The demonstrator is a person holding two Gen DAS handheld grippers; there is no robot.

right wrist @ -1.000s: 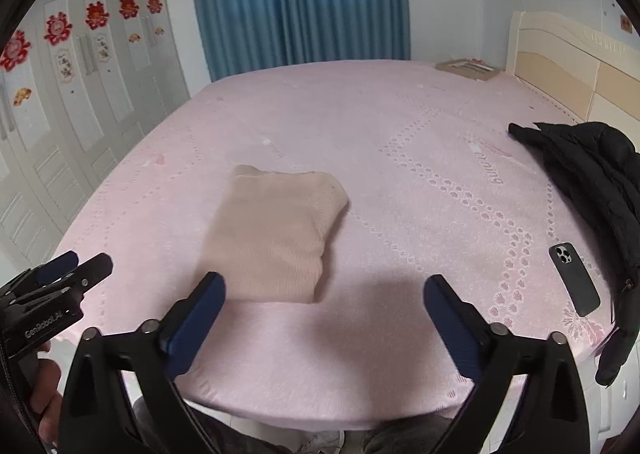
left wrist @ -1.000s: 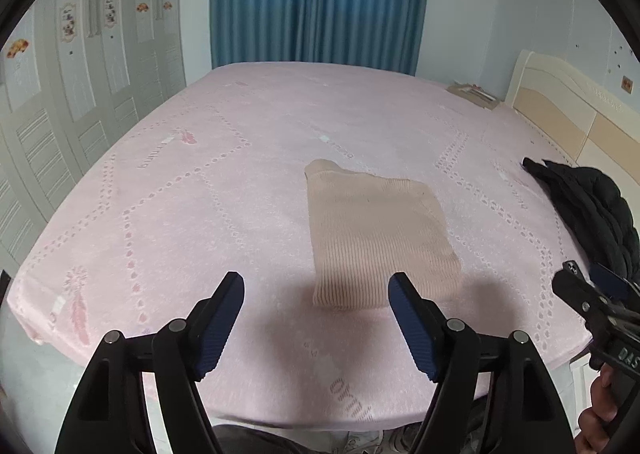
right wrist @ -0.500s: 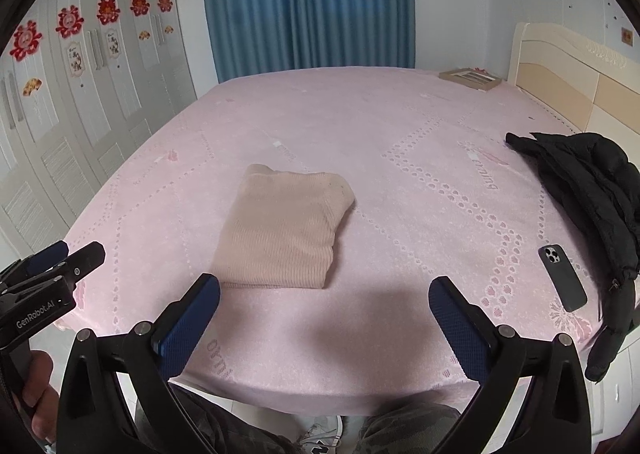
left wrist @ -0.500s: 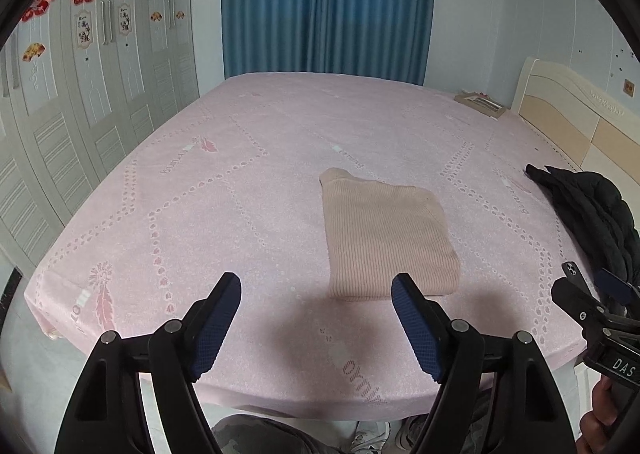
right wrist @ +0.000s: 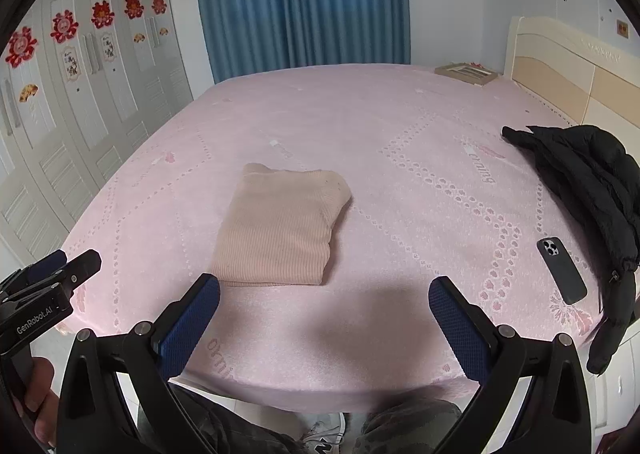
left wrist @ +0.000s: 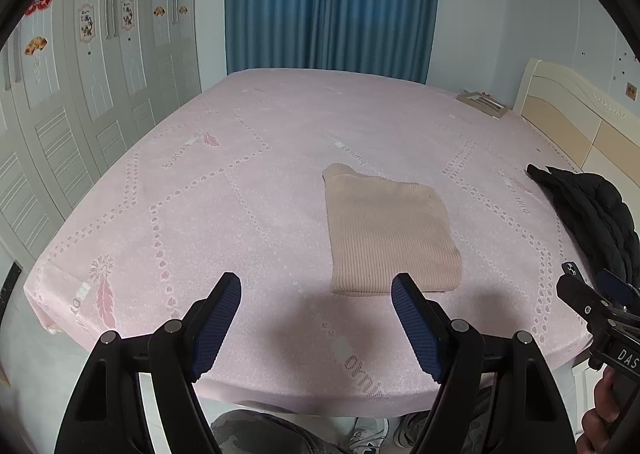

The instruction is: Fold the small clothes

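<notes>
A beige ribbed knit garment [left wrist: 386, 228] lies folded into a neat rectangle on the pink bed [left wrist: 240, 214]; it also shows in the right wrist view [right wrist: 280, 224]. My left gripper [left wrist: 316, 286] is open and empty, held above the bed's near edge, short of the garment. My right gripper [right wrist: 324, 288] is open wide and empty, also back from the garment's near edge. Each gripper shows at the edge of the other's view, the right one [left wrist: 592, 294] and the left one [right wrist: 52, 270].
A black jacket [right wrist: 580, 178] lies at the bed's right side with a dark phone [right wrist: 562, 270] beside it. A flat framed object [right wrist: 466, 72] sits at the far corner by the headboard [right wrist: 572, 66]. White wardrobes [left wrist: 80, 114] stand left, blue curtains [left wrist: 332, 2] behind.
Both grippers have drawn back and risen away from the folded garment, so more of the bed and room shows. The garment has not moved.
</notes>
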